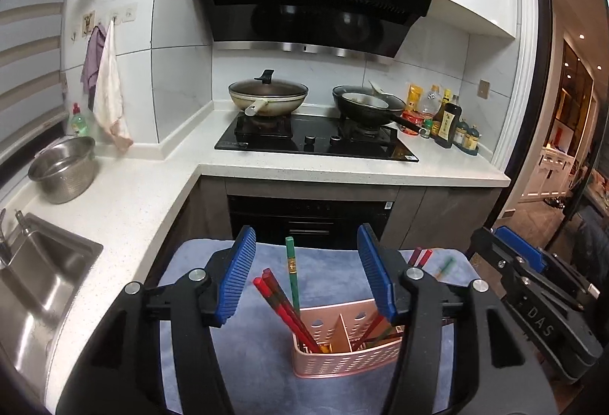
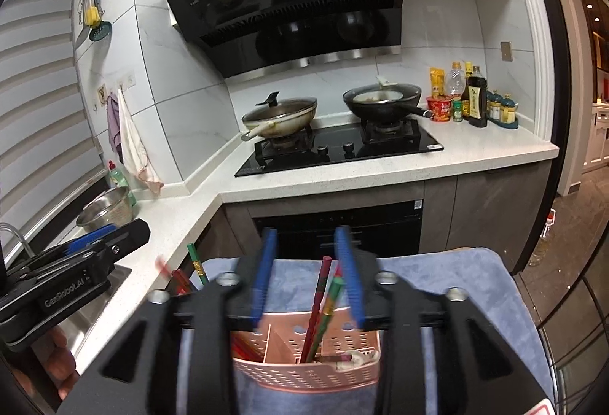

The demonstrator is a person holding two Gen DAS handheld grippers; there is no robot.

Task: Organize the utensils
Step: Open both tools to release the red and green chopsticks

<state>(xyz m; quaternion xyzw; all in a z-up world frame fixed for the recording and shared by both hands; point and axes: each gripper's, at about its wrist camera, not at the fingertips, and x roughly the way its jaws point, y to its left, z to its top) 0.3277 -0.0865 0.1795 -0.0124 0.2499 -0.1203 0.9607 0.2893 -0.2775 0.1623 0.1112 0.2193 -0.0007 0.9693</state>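
Note:
A pink perforated utensil basket (image 1: 344,352) (image 2: 304,375) with a divider stands on a blue towel (image 1: 190,263) (image 2: 456,282). In its left compartment stand red chopsticks (image 1: 272,295) and a green one (image 1: 291,264). They rise between the blue pads of my left gripper (image 1: 305,230), which is open and touches none of them. In the right wrist view a dark red and a green-red chopstick (image 2: 323,295) lean in the right compartment. My right gripper (image 2: 305,232) is open around them, and its right pad is close to them.
A steel sink (image 1: 45,282) and a steel colander bowl (image 1: 62,169) are on the white counter to the left. Behind the towel is a black hob (image 1: 316,141) with two pans. Sauce bottles (image 1: 449,122) stand at its right, and an oven sits below.

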